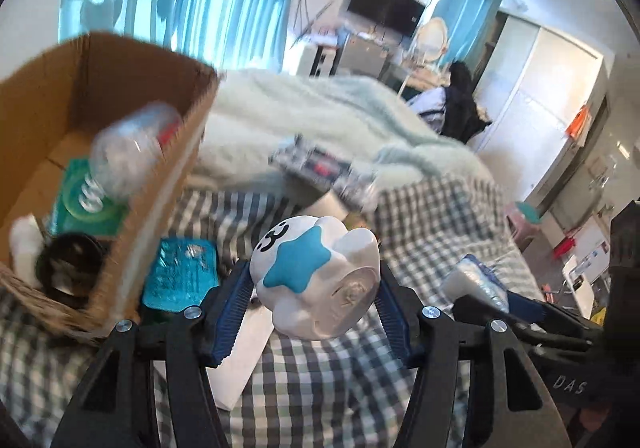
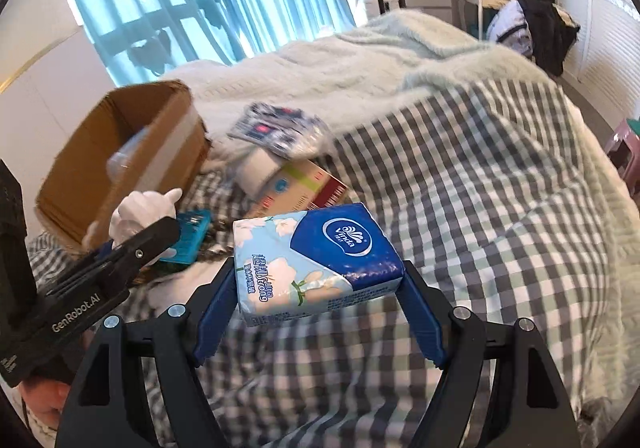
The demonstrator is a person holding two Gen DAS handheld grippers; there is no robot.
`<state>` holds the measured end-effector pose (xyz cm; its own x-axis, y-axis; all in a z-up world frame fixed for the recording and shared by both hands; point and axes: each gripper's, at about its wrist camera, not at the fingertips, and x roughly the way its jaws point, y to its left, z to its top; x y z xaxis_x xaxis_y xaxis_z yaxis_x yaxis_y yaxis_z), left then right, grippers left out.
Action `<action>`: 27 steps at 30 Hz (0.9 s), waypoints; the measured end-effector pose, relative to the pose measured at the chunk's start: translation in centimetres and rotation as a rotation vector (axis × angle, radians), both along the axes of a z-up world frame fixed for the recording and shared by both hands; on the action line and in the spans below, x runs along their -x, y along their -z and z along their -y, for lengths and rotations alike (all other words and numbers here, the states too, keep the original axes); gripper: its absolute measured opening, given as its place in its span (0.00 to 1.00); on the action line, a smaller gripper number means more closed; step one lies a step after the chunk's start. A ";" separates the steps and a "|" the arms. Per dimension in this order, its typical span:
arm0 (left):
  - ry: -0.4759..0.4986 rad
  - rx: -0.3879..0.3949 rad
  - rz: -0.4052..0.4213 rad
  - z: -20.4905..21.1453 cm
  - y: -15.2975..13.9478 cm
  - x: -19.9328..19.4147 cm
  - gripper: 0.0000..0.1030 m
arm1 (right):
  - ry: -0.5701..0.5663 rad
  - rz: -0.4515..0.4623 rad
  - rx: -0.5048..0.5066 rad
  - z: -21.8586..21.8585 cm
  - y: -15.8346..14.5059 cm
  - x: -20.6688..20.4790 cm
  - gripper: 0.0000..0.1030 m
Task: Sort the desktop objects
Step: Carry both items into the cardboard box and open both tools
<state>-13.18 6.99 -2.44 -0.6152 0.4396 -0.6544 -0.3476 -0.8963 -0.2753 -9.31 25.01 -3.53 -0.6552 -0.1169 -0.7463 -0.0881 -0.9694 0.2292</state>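
Reading "Vinda" and "Ultra Strong", the blue-and-white soft tissue pack [image 2: 316, 264] sits pinched crosswise in the right gripper [image 2: 318, 284], right of the brown cardboard box [image 2: 120, 168]. The left gripper [image 1: 314, 288] clamps a white ceramic figurine with blue star [image 1: 316, 276], marked "3", tipped base-forward beside that box; its contents are blurred.

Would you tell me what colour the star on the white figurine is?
Blue, on the white figurine held in the left gripper; clearest in the left wrist view.

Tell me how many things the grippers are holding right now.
2. The left gripper holds a white figurine with a blue star; the right gripper holds a Vinda tissue pack. Both are above the checkered bedspread.
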 end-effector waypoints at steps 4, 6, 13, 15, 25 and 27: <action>-0.019 -0.016 -0.028 1.4 -3.0 -0.4 0.60 | -0.054 -0.057 -0.022 2.5 -3.8 -0.6 0.74; -0.034 -0.022 -0.042 2.5 -4.4 -0.3 0.60 | -0.081 -0.086 -0.029 3.8 -5.5 -0.7 0.74; -0.105 -0.004 -0.127 7.6 -8.7 1.0 0.60 | -0.193 -0.153 -0.089 10.1 -9.7 0.8 0.74; -0.137 0.012 -0.145 9.5 -9.2 1.8 0.60 | -0.237 -0.157 -0.097 12.4 -10.0 2.0 0.74; -0.305 0.070 -0.117 17.8 -5.1 6.9 0.60 | -0.396 -0.114 -0.093 20.6 -6.4 9.5 0.74; -0.320 0.049 -0.107 19.3 -4.3 7.3 0.60 | -0.419 -0.097 -0.101 21.3 -5.0 10.4 0.75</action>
